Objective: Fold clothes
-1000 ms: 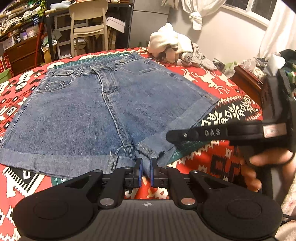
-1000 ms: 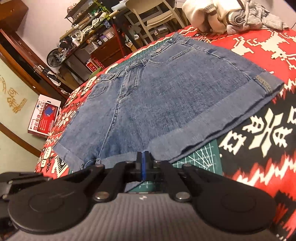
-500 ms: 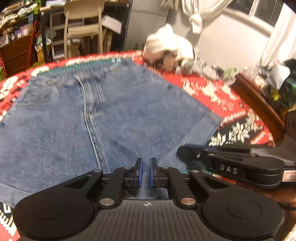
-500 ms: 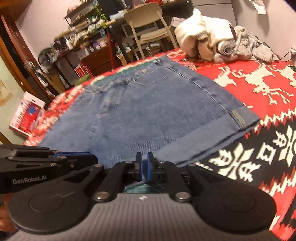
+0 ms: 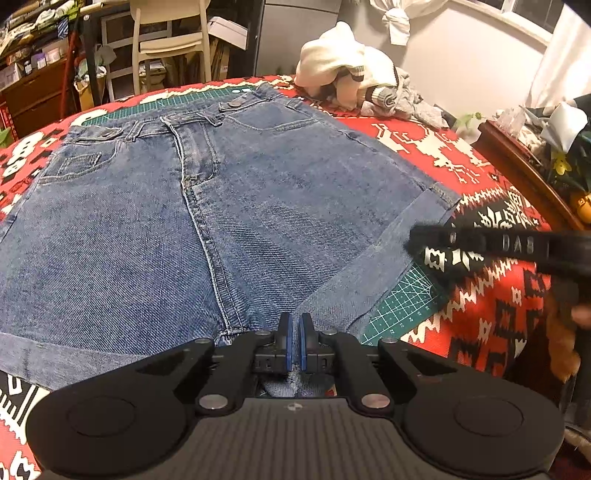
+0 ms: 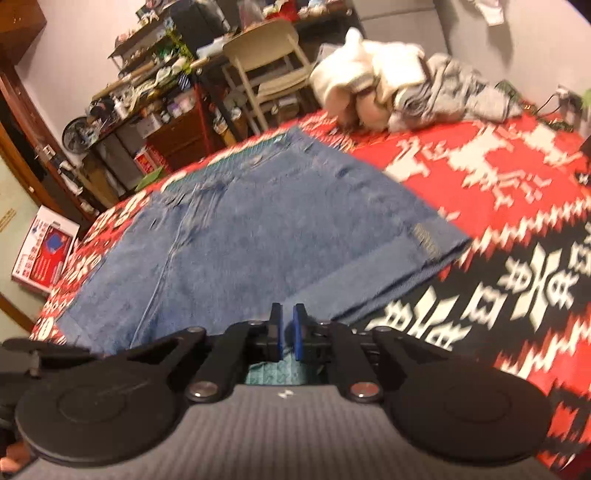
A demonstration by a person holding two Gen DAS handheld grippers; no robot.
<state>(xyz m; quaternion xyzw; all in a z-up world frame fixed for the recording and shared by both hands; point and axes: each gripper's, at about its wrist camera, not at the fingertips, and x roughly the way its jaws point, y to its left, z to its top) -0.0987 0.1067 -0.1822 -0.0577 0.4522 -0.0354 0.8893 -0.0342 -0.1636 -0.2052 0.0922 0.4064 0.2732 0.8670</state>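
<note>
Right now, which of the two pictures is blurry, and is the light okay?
Right wrist view: smeared by motion, the denim shorts and red blanket soft. Left wrist view: mostly sharp, stitching on the shorts clear, only the right claw blurred. Both: warm, dim indoor light, fisheye-bent edges.

Cream chair point(image 5: 167, 35) beside cluttered shelves point(image 6: 147, 85)
</note>
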